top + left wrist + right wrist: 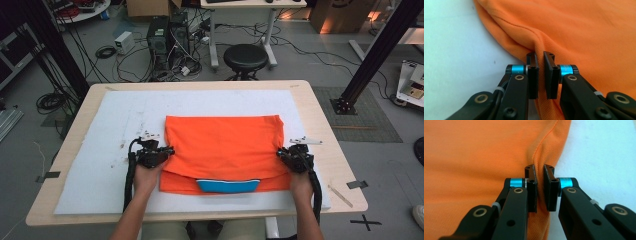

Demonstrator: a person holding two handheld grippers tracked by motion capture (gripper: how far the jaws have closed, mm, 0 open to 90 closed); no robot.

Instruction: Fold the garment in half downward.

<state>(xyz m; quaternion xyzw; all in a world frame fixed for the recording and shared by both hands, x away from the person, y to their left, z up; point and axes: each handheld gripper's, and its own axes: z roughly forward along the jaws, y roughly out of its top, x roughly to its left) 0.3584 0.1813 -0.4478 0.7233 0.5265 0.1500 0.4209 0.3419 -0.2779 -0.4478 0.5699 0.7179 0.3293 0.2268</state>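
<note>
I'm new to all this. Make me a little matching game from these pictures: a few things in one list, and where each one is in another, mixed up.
Things:
1. left gripper
2. right gripper
3. blue collar
4. black stool

Places:
A. on the floor beyond the table
B. pinching the orange shirt's left edge
C. at the shirt's near edge, in the middle
D. pinching the shirt's right edge

Pairs: 1-B, 2-D, 3-C, 4-A

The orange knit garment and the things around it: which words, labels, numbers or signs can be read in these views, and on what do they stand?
None can be read.
Orange knit garment: no print shows; its blue collar band is plain.
Black cross of tape on the floor: a mark, not a letter.
</note>
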